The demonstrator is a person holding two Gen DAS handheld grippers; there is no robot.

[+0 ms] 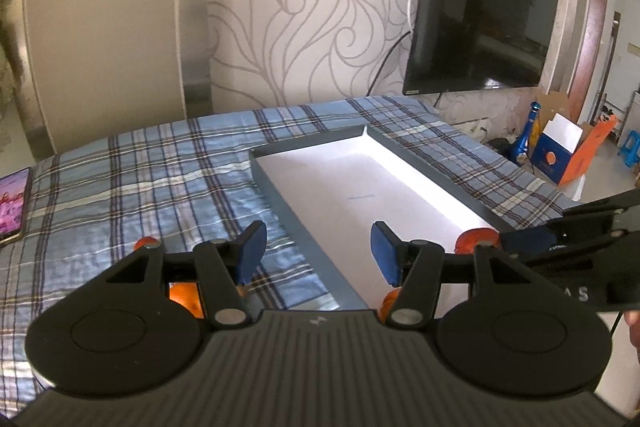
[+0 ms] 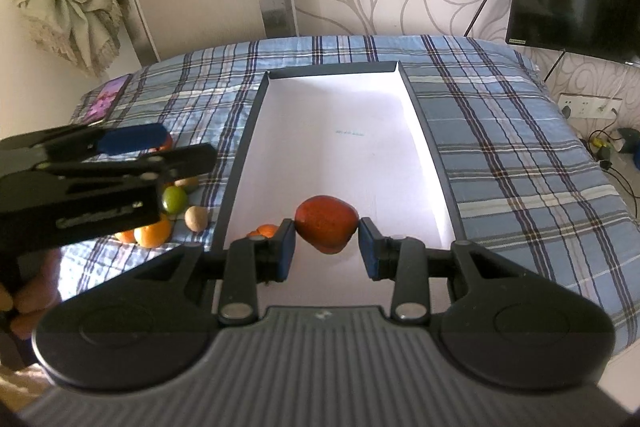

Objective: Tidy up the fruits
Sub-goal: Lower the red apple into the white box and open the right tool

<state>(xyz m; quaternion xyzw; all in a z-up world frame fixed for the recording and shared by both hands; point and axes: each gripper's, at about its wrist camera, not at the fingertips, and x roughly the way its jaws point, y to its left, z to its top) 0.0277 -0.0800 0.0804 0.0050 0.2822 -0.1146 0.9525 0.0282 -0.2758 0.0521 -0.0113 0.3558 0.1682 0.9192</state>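
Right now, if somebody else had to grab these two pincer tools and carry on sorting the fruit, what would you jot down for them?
Right gripper: shut on a red fruit, held over the near end of the white-floored box.
Left gripper: open, holding nothing, above the box's left wall.
In the box: one small orange fruit near the corner, partly hidden.
Still on the plaid cloth, left of the box: a green fruit, a tan one, oranges.
Left to do: set down the red fruit, then move the pile over.
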